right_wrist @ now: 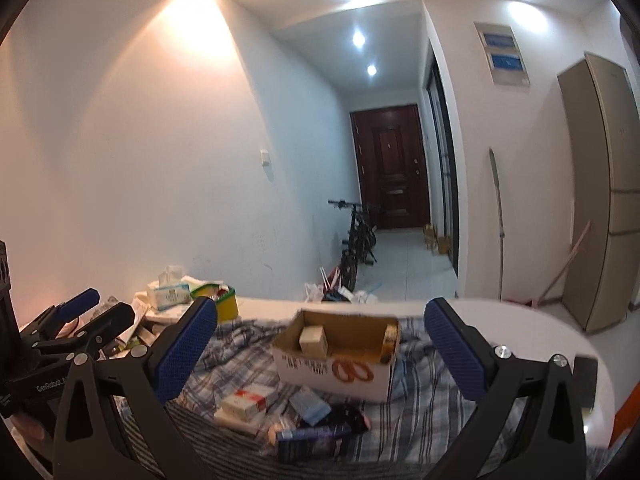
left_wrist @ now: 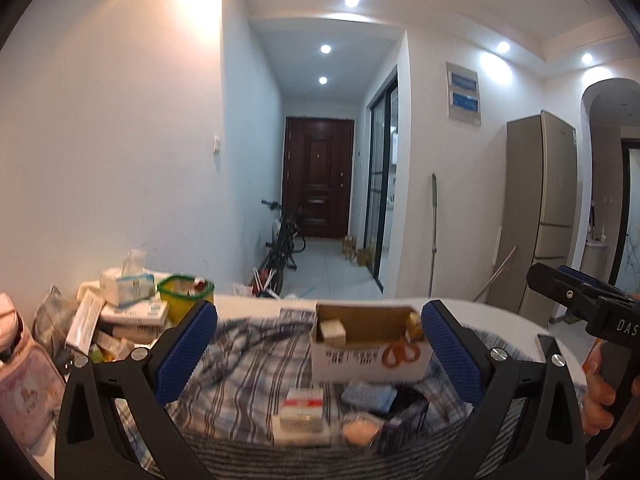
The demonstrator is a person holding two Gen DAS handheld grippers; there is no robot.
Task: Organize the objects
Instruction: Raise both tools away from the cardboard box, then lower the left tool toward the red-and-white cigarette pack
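An open cardboard box (left_wrist: 370, 346) with orange print sits on a striped cloth (left_wrist: 248, 368) on a white table; it also shows in the right wrist view (right_wrist: 340, 354). Small items lie in front of it: a red-and-white box (left_wrist: 302, 410) (right_wrist: 244, 402), a blue packet (left_wrist: 368, 394) (right_wrist: 310, 402), a peach round thing (left_wrist: 360, 432) and a dark tube (right_wrist: 312, 436). My left gripper (left_wrist: 320, 352) is open and empty, held above the cloth. My right gripper (right_wrist: 320, 354) is open and empty too, to the right of the left one.
A pile of boxes, a tissue pack (left_wrist: 128, 286) and a green-rimmed yellow container (left_wrist: 184, 294) stand at the table's left. A pink pouch (left_wrist: 24, 392) lies at the near left. Beyond are a hallway with a bicycle (left_wrist: 282, 236), a door and a fridge (left_wrist: 540, 208).
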